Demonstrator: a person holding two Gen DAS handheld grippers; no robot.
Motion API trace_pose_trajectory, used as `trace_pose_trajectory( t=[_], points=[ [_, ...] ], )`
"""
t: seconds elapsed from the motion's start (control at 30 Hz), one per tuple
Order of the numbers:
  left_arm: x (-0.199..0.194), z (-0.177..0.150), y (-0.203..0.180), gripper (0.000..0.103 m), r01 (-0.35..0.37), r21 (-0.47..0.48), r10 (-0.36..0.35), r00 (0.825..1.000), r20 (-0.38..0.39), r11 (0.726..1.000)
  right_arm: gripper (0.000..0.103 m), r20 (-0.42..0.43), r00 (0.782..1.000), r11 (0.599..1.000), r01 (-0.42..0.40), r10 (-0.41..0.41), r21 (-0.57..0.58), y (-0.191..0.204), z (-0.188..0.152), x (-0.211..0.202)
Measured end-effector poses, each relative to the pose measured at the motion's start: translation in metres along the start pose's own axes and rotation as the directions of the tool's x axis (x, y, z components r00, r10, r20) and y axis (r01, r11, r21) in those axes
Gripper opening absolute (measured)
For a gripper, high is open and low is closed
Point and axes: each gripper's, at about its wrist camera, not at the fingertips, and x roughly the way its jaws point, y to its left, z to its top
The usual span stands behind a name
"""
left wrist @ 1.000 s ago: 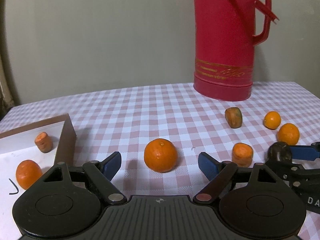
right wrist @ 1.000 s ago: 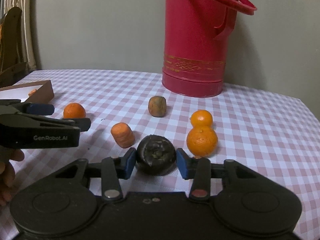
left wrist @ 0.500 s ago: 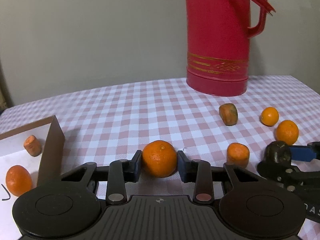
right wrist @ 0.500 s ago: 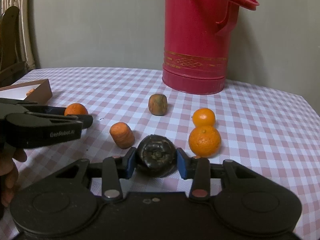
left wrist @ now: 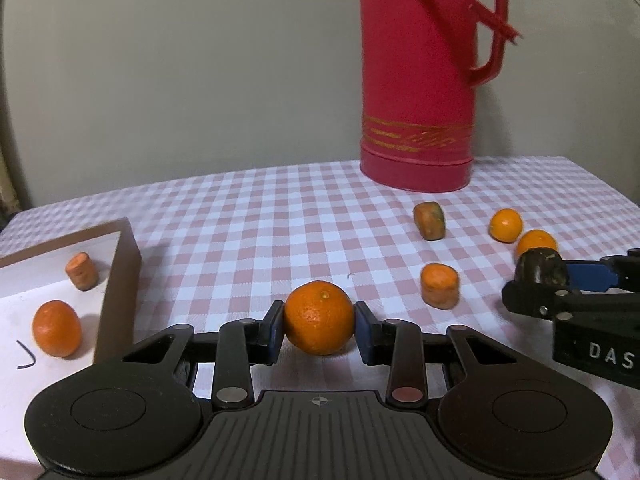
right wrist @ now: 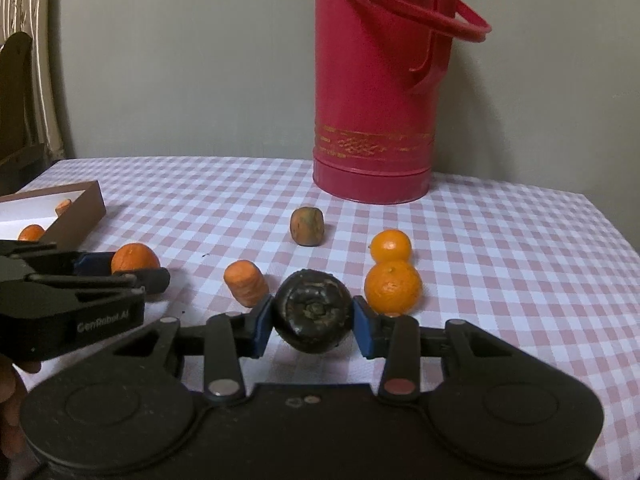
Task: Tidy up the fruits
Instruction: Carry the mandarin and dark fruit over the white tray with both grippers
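My left gripper [left wrist: 319,326] is shut on an orange tangerine [left wrist: 319,317], its blue pads pressing both sides just above the checked cloth. My right gripper [right wrist: 313,322] is shut on a dark, blackened round fruit [right wrist: 313,317]. In the right wrist view the left gripper [right wrist: 132,270] with its tangerine [right wrist: 134,258] shows at the left. In the left wrist view the right gripper's dark fruit [left wrist: 541,267] shows at the right. A brown box [left wrist: 120,280] with a white floor holds a tangerine [left wrist: 56,328] and a carrot piece [left wrist: 82,271].
On the pink checked tablecloth [right wrist: 500,260] lie a carrot chunk [right wrist: 246,288], a browned carrot piece [right wrist: 307,226] and two tangerines [right wrist: 393,287] touching each other. A tall red jug [right wrist: 378,88] stands at the back. A person's fingers [right wrist: 10,412] show at the left edge.
The left gripper's jaws closed from wide open onto the tangerine, then rose slightly with it. The right gripper kept its grip on the dark fruit and barely moved.
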Motion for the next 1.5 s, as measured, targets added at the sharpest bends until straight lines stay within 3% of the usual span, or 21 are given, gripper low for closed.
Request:
trace_pose_trajectory(
  t=[0.7,1.17,1.5],
  points=[
    [-0.104,-0.043,0.028,0.037,-0.03,-0.029,0.032,0.997,0.074,0.999,0.033,0.06,0.998,1.0,-0.021,0.022,-0.01,0.041,-0.024,-0.078],
    [-0.163,-0.073,0.089,0.037,-0.129,-0.109,0.141,0.984,0.113,0.986,0.033,0.085,0.987,0.986,-0.13,0.139,-0.099,0.098,-0.037,-0.116],
    [-0.191,-0.089,0.142,0.037,-0.204,-0.198,0.232,0.964,0.127,0.959,0.033,0.096,0.957,0.943,-0.247,0.274,-0.222,0.161,-0.037,-0.126]
  ],
)
